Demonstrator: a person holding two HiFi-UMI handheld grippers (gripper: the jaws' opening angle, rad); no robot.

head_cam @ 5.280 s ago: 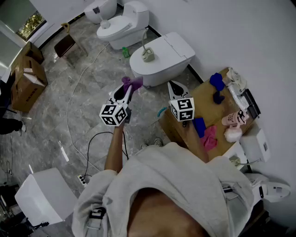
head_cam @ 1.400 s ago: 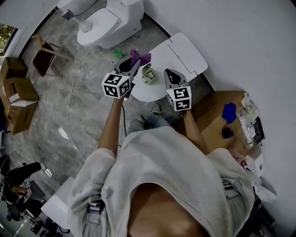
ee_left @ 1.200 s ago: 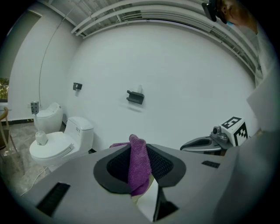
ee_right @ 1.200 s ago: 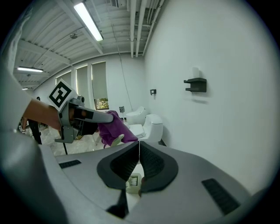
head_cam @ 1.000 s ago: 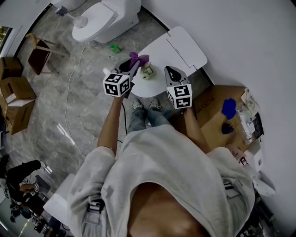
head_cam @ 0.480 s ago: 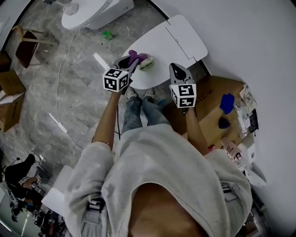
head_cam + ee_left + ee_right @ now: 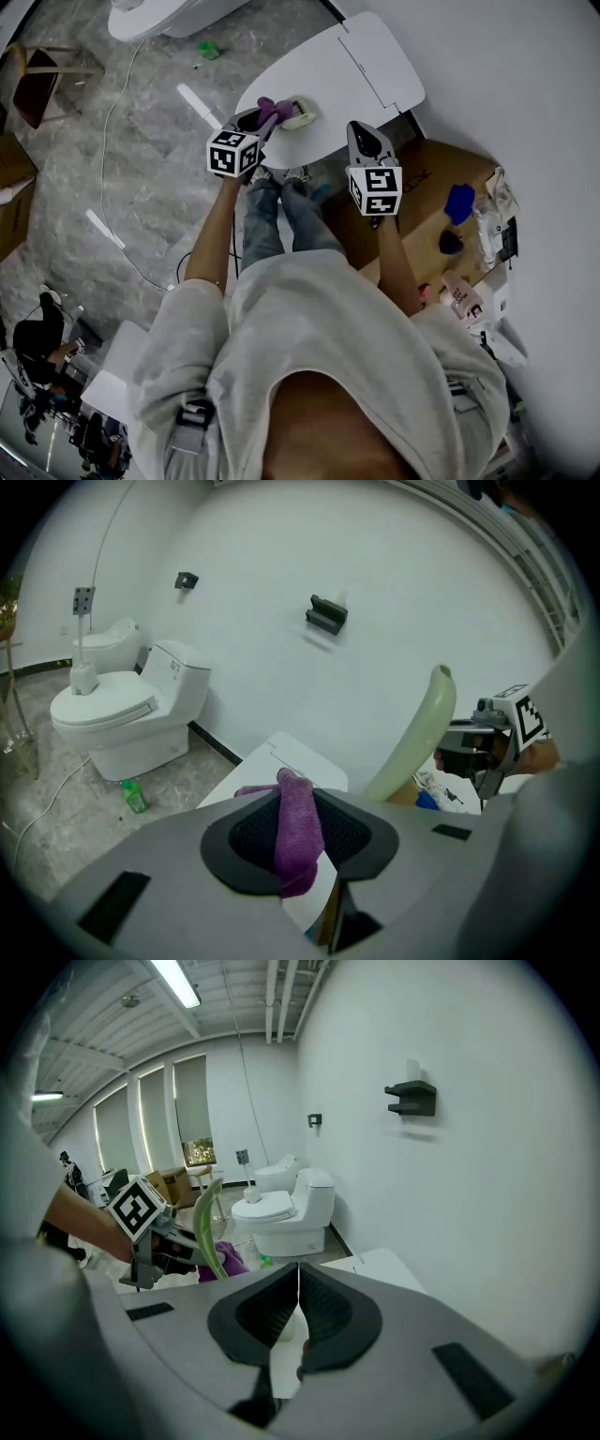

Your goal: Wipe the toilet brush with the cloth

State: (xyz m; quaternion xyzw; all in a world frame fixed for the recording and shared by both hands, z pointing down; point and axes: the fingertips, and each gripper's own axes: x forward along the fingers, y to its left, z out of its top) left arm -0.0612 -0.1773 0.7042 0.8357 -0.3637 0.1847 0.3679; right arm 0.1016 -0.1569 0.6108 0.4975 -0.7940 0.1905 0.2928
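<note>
The toilet brush (image 7: 300, 112) stands in its holder on the closed white toilet lid (image 7: 356, 66). Its pale green curved handle (image 7: 412, 738) rises just right of my left gripper. My left gripper (image 7: 255, 122) is shut on a purple cloth (image 7: 298, 832), which hangs folded between its jaws close beside the brush. The right gripper (image 7: 364, 141) hovers over the lid's near edge, to the right of the brush, shut with nothing in it. In the right gripper view (image 7: 298, 1283), the handle (image 7: 208, 1227) and the cloth (image 7: 228, 1262) show at the left.
Another white toilet (image 7: 122, 714) stands at the wall to the left, a green bottle (image 7: 134, 796) on the floor by it. A cardboard box (image 7: 427, 173) with blue items (image 7: 459, 202) sits to the right. A cable (image 7: 112, 141) lies on the grey floor.
The person has stepped up to the toilet. Both grippers have come in over the lid, and the left one has carried the cloth up beside the brush.
</note>
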